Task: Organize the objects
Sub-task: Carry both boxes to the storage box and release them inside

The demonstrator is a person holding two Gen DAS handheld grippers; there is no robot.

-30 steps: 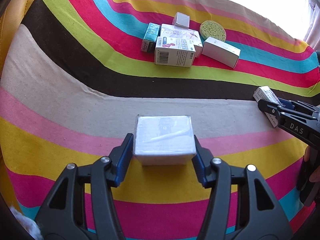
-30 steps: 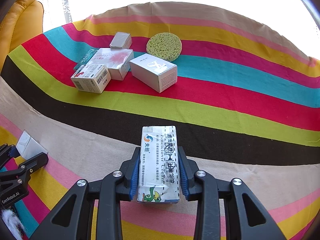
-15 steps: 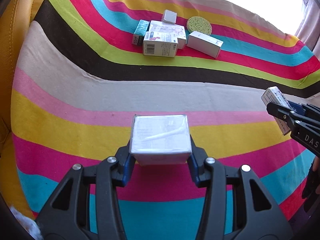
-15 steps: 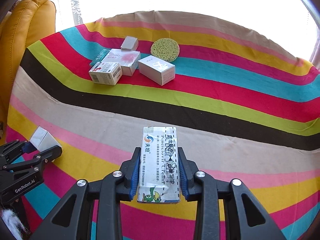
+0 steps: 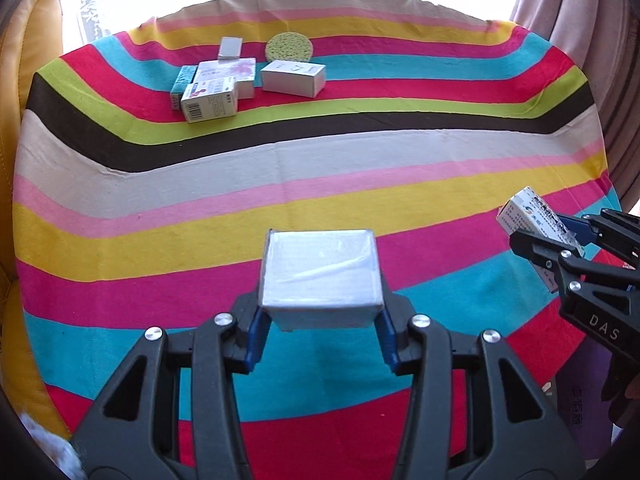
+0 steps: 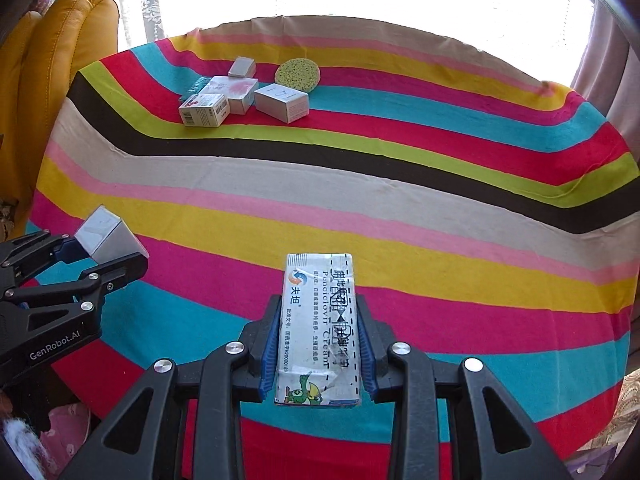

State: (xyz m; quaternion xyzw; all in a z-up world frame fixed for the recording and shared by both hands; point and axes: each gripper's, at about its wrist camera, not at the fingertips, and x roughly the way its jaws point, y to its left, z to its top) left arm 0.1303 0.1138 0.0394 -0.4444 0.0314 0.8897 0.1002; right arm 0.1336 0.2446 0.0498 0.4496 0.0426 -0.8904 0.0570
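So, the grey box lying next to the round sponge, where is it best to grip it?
Grip the grey box across its two long side faces, near the middle, coming from above. It lies flat on the striped cloth, and its sides look free of the sponge and neighbouring boxes.

Bright daylight, blown-out window behind, sharp focus, fisheye edge distortion

Both black two-finger grippers hang side by side, the left gripper [image 5: 320,316] and right gripper [image 6: 318,344] each clamped on a box.

A striped cloth [image 5: 320,168] carries 5 boxes [image 5: 294,76] and 1 round sponge [image 5: 289,46].
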